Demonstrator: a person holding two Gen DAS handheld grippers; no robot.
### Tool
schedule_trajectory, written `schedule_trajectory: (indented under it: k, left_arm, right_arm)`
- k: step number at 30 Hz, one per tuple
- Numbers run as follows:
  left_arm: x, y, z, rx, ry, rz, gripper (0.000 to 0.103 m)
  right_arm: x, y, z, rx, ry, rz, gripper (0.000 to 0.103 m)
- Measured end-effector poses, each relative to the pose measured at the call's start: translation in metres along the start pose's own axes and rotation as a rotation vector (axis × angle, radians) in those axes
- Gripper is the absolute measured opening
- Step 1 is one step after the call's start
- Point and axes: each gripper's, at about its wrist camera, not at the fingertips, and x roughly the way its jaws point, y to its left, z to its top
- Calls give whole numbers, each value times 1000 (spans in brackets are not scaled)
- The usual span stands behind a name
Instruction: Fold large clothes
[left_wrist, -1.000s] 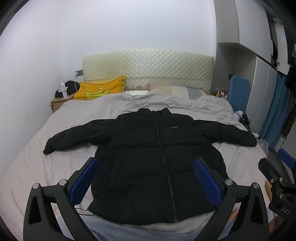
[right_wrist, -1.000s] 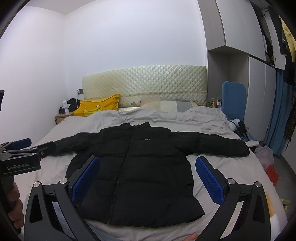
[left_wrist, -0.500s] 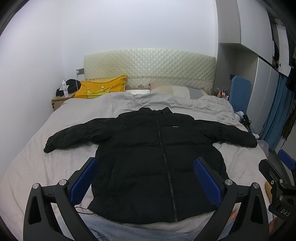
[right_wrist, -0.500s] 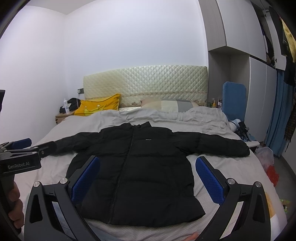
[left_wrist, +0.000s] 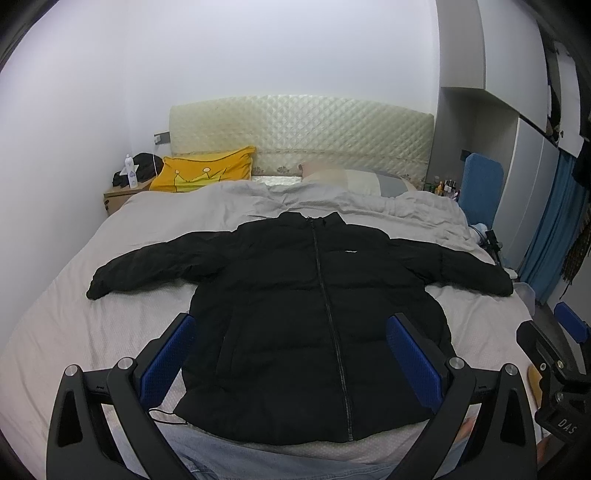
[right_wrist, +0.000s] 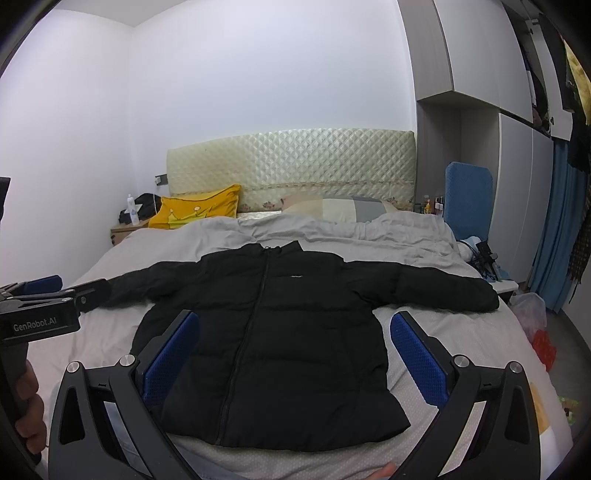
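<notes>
Both sets of fingers are spread wide with nothing in them: your left gripper (left_wrist: 291, 354) and right gripper (right_wrist: 295, 354) hang above the foot edge of the bed (left_wrist: 66, 325), short of the jacket (left_wrist: 314, 314).

The jacket lies face up, zipped, flat in the middle of the bed. Hem sits at the foot edge closest to you, collar points toward the headboard (left_wrist: 299, 136). Both sleeves are stretched out sideways, left sleeve (left_wrist: 147, 264) toward the bed's left edge, right sleeve (left_wrist: 469, 273) nearly to the right edge. So I'd say no fold has been made yet.

Stuff that could bite you from here:

- It's a puffy jacket. Pinch only the top shell layer and the padding will probably slide, so the fold comes out lumpy or springs back open.
- That right cuff looks really close to the bed's right edge. Drag it carelessly and it could slip off the side and pull the shoulder with it.
- There's a thin cord (left_wrist: 166, 415) loose at the hem's left corner. Could snag a finger if you go in low there.
- The duvet (left_wrist: 236, 199) is rumpled up near the collar, so grabbing deep up there might scoop bedding along with the jacket.
- Your grippers are fairly close together, so watch they don't clash if both go for the hem.
</notes>
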Motion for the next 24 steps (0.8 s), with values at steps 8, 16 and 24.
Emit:
schedule_trajectory:
  k: [8, 16, 24]
  left_arm:
    - [1, 0, 1, 3, 2, -2, 103]
    - [13, 12, 0, -23, 40, -24, 103]
    - [27, 20, 4, -30, 47, -22, 103]
  right_arm:
    - [1, 0, -2, -1, 3, -1, 103]
    - [5, 0, -6, 0, 12, -6, 103]
    - [19, -13, -7, 38, 31, -4, 103]
